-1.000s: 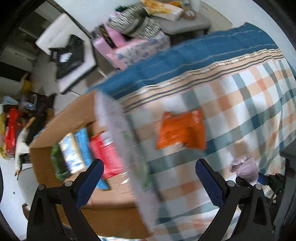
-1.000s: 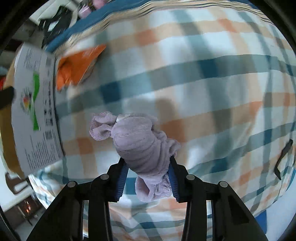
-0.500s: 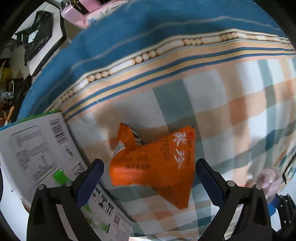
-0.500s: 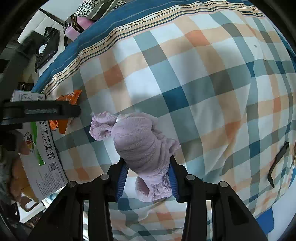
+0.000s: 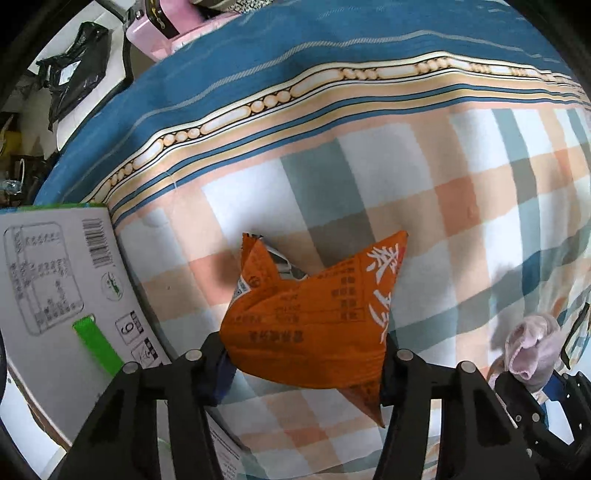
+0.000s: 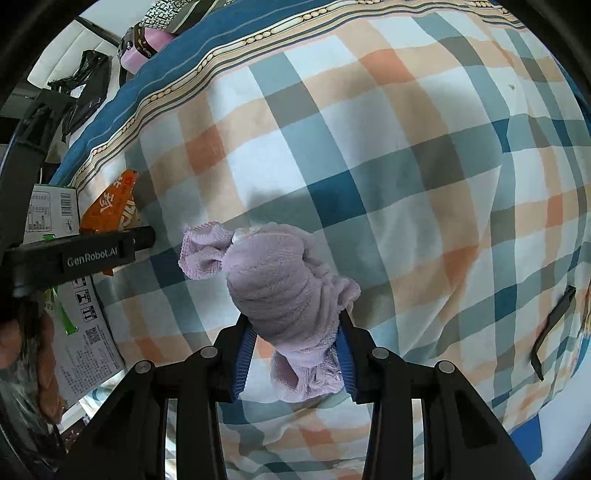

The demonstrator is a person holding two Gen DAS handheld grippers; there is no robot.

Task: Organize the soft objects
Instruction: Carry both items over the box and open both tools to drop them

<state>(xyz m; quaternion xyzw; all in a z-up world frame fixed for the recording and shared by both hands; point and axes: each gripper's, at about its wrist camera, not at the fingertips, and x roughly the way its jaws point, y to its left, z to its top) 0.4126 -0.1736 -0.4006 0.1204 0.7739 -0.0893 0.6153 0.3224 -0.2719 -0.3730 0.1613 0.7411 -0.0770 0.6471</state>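
Note:
My left gripper (image 5: pixel 303 363) is shut on an orange snack packet (image 5: pixel 314 314) on the checked bedspread (image 5: pixel 424 192). The packet bulges up between the fingers. It also shows in the right wrist view (image 6: pixel 110 206), with the left gripper (image 6: pixel 122 243) beside it. My right gripper (image 6: pixel 295 354) is shut on a bunched lilac soft cloth (image 6: pixel 280 288) and holds it above the bedspread (image 6: pixel 406 147). The cloth also shows at the right edge of the left wrist view (image 5: pixel 532 343).
A cardboard box with a white printed flap (image 5: pixel 55 280) stands at the left edge of the bed, also in the right wrist view (image 6: pixel 51 210). A pink case (image 5: pixel 155 29) and black bag (image 5: pixel 70 85) lie beyond the bed. A dark strip (image 6: pixel 550 325) lies right.
My left gripper swung from over the box to the orange packet, came down around it and closed on it. My right gripper kept hold of the lilac cloth and lifted a little.

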